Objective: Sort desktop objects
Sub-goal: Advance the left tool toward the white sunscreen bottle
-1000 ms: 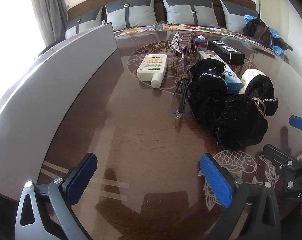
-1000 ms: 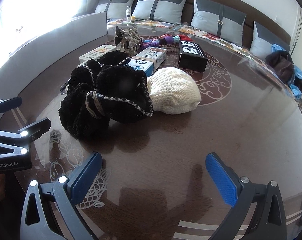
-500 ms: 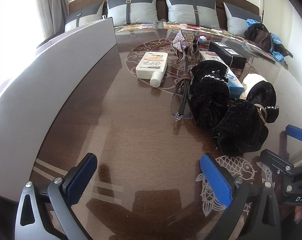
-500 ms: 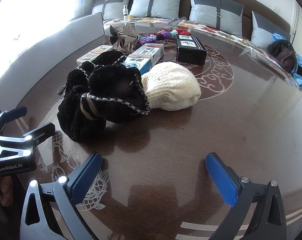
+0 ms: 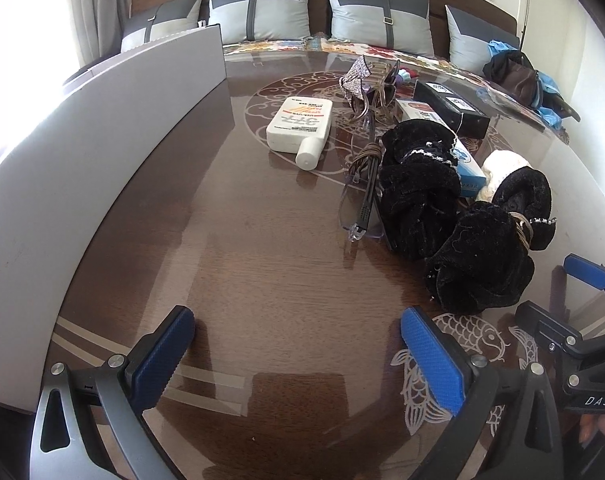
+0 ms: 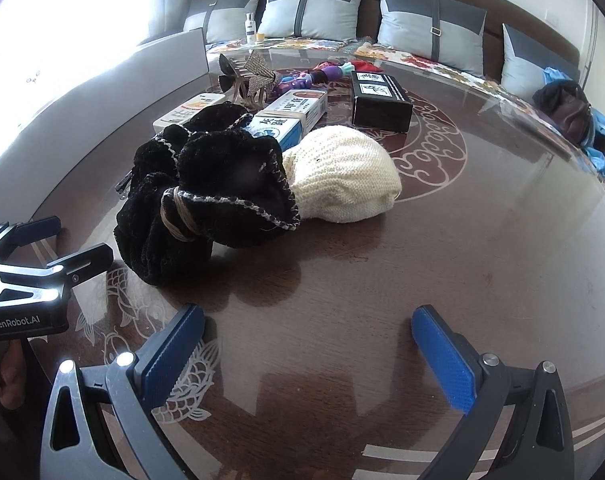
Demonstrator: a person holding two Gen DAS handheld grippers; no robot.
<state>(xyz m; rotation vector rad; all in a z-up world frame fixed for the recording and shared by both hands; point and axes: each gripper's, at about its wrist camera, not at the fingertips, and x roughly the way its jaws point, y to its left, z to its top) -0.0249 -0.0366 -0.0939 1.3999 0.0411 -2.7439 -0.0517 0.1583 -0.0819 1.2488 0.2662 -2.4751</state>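
Note:
A pile of objects lies on the dark glass-topped table (image 5: 262, 264). A black velvet scrunchie (image 5: 482, 268) (image 6: 206, 208) lies nearest, with a second black one (image 5: 418, 184) behind it. A cream knit hat (image 6: 342, 176), a white lotion bottle (image 5: 302, 124), clear glasses (image 5: 358, 212), a blue-white box (image 6: 290, 116), a black box (image 6: 378, 100) and a glittery hair clip (image 5: 358, 80) lie around them. My left gripper (image 5: 294, 352) is open and empty, above the table's near edge. My right gripper (image 6: 306, 356) is open and empty, just right of the near scrunchie.
A grey panel (image 5: 102, 128) runs along the table's left side. A sofa with grey cushions (image 5: 262, 12) stands behind the table. Bags (image 6: 570, 112) lie at the far right. A purple toy (image 6: 314, 76) lies at the back of the pile.
Both grippers have pulled back and risen slightly, so the pile looks a little farther away. Both stay open. No object has moved.

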